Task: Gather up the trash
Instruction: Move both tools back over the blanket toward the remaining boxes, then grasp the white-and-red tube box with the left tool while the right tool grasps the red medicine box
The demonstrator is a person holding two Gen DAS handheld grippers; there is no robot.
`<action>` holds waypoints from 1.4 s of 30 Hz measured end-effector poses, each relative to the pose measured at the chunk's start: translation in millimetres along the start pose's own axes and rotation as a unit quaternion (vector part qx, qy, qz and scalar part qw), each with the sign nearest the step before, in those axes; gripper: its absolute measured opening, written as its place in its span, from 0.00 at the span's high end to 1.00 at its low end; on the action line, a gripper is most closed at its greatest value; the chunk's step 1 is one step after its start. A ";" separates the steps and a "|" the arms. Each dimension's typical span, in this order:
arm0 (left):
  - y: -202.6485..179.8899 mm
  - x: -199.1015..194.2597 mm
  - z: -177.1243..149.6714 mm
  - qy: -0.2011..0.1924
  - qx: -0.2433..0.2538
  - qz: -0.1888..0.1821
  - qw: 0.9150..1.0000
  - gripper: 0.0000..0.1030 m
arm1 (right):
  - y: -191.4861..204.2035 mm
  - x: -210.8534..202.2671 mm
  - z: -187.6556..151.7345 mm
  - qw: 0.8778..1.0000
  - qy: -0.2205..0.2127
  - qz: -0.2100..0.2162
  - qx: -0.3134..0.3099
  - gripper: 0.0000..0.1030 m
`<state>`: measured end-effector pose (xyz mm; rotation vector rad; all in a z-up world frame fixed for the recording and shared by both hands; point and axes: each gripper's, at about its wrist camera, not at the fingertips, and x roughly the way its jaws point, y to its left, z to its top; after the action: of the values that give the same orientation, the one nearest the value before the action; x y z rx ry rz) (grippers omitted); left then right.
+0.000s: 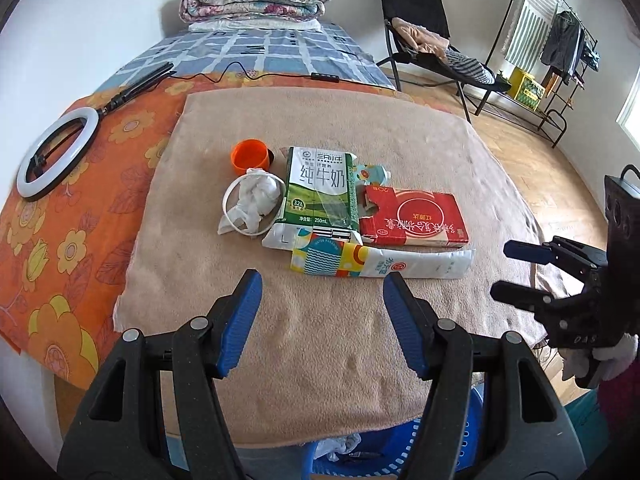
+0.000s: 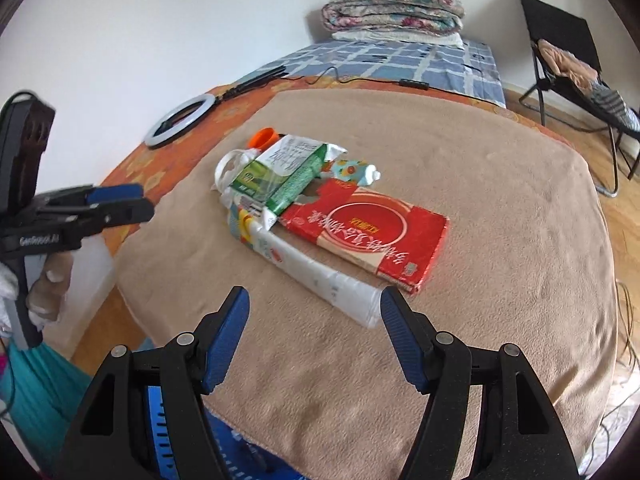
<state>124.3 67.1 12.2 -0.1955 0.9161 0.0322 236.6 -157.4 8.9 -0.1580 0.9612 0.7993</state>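
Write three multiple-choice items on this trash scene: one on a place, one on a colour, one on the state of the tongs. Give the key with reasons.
1. Where does the green-and-white milk carton lie?
A. on the wooden floor
B. on the tan blanket, between the crumpled white tissue and the flat red cardboard box
C. on the black folding chair

2. What colour is the small plastic cup behind the tissue?
A. orange
B. purple
C. black

3. How do the left tongs and right tongs stand?
A. both shut on trash
B. left shut on the carton
C. both open, holding nothing

Key: 1 B, it rests on the blanket with tissue to its left and box to its right; 2 A, its wall is plainly orange; 3 C, each pair of blue pads stands apart with only blanket between.
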 end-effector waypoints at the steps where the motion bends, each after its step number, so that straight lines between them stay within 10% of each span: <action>1: -1.8 3.6 2.0 0.002 0.002 -0.003 1.000 0.37 | -7.8 2.1 3.2 1.000 0.000 -0.003 0.011 0.34; 17: -50.1 83.1 45.6 0.052 0.017 -0.076 0.996 0.37 | -58.3 3.0 24.5 0.993 -0.018 0.005 0.119 0.34; 42: -42.9 119.0 10.9 0.144 0.028 -0.094 0.985 0.37 | -60.3 20.2 34.8 0.994 -0.011 0.001 0.112 0.34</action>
<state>210.2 20.4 -68.7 -0.2371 1.1816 -0.2021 306.7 -173.5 0.4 0.0459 1.0223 0.6893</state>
